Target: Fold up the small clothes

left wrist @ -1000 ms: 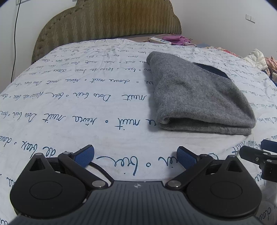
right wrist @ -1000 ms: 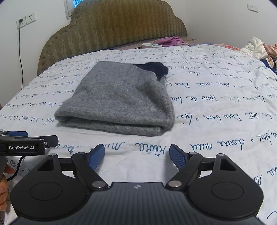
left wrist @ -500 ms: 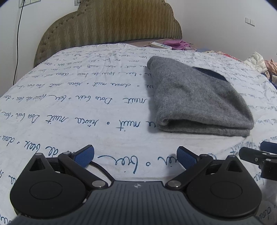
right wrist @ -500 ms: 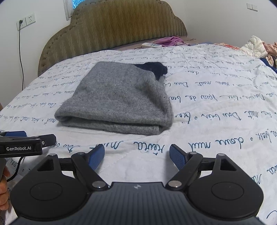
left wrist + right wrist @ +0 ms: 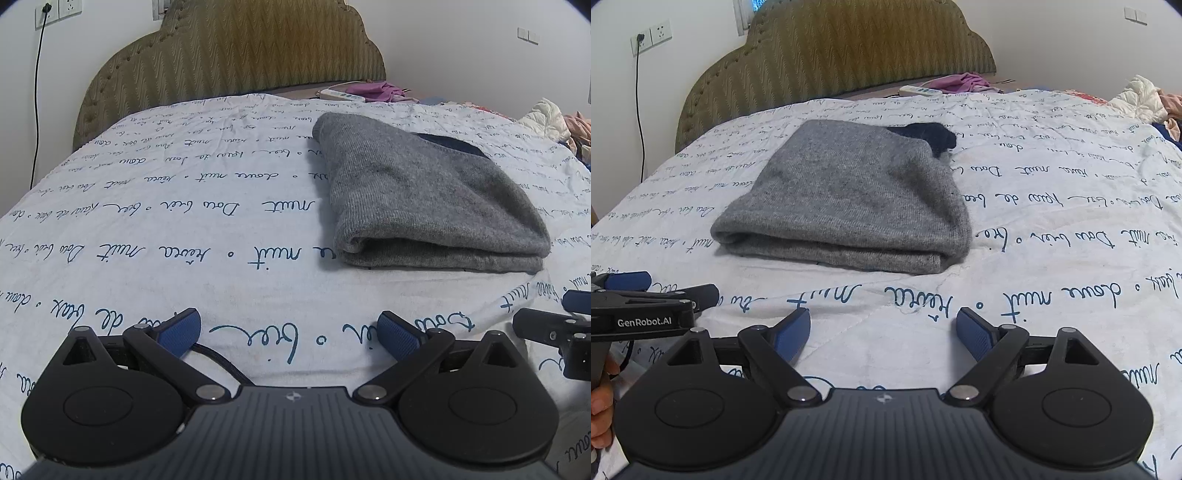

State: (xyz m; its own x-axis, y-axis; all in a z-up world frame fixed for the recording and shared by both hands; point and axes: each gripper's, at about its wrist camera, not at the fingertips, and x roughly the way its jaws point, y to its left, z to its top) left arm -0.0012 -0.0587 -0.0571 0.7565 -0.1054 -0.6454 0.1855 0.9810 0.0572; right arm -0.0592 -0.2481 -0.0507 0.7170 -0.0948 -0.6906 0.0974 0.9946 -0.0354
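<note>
A grey knitted garment [image 5: 424, 195] lies folded on the bed, with a dark blue part [image 5: 929, 134] sticking out at its far end. In the right wrist view the grey garment [image 5: 857, 195] sits ahead and slightly left. My left gripper [image 5: 290, 330] hovers over the sheet in front of the garment's left side, open with nothing between its fingers. My right gripper [image 5: 882, 330] hangs near the garment's right front corner; its jaws are opening and hold nothing. Each gripper shows at the edge of the other's view: the right gripper [image 5: 557, 325] and the left gripper [image 5: 646, 295].
The bed is covered by a white sheet [image 5: 184, 229] with blue handwriting. A padded olive headboard [image 5: 236, 55] stands behind. A power strip [image 5: 341, 94] and purple cloth [image 5: 376, 90] lie by the headboard. More clothes [image 5: 1141, 98] are piled at the far right. A hand [image 5: 600, 402] holds the left gripper.
The left wrist view has tilted up slightly, showing more of the headboard and wall. The right gripper's fingers stand a touch wider. The garment has not moved.
</note>
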